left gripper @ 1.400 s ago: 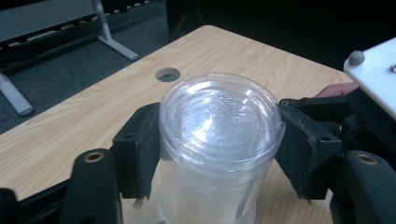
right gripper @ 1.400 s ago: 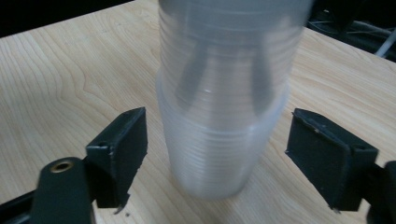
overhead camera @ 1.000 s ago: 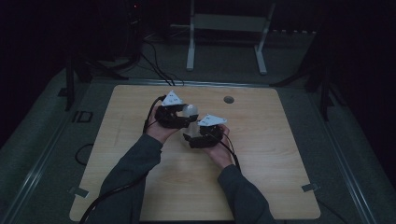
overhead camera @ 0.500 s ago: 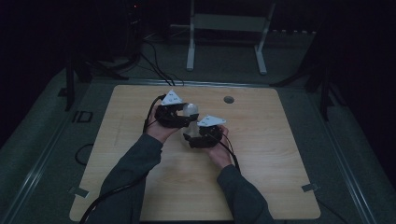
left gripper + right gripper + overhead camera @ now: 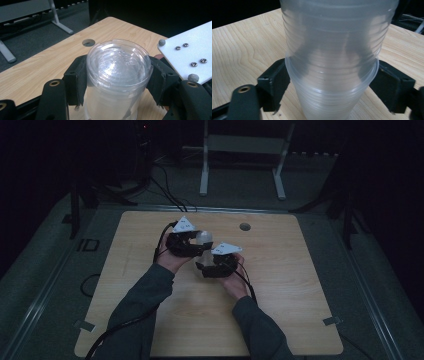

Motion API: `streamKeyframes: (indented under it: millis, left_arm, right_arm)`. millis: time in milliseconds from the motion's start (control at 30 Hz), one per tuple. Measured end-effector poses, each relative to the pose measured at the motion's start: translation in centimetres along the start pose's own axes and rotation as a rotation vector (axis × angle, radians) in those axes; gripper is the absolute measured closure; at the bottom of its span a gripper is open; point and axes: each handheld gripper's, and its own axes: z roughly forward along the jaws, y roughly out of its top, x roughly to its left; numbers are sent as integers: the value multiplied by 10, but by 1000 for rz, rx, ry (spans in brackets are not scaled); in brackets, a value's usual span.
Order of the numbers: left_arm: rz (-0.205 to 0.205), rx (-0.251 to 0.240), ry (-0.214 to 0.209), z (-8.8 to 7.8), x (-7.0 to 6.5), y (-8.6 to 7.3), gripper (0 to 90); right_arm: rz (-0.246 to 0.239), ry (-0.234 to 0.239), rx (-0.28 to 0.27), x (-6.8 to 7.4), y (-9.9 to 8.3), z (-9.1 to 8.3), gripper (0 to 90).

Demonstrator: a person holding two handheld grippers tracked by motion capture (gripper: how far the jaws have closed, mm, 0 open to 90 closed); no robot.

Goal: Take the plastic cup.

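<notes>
A stack of clear plastic cups (image 5: 204,239) stands upside down on the wooden table (image 5: 280,285), between both hands. My left gripper (image 5: 117,82) is shut on the upper cup (image 5: 117,62), one pad on each side just under its ribbed base. My right gripper (image 5: 332,85) is shut on the lower cup (image 5: 332,100), and its jaws press just below that cup's rim. In the high view the left gripper (image 5: 192,246) sits behind and left of the stack, and the right gripper (image 5: 209,265) is in front of it.
A round hole (image 5: 244,226) pierces the table behind the hands. The right gripper's white plate (image 5: 190,53) shows at the right of the left gripper view. A metal stand (image 5: 240,150) and cables (image 5: 165,190) lie on the dark floor beyond the table.
</notes>
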Motion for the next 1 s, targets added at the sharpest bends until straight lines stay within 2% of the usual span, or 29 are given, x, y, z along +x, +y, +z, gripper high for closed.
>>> streamKeyframes:
  millis: [333,700,1000]
  left_arm:
    - [-3,-9,-7,-2,0,3,388]
    - [-3,-30,-17,-12,2,10,395]
    - [-8,-58,-25,-21,2,17,401]
  right_arm:
    - [0,4,0,0,-2,0,205]
    - [3,11,15,0,-4,2,201]
    - [10,12,8,1,-6,-2,149]
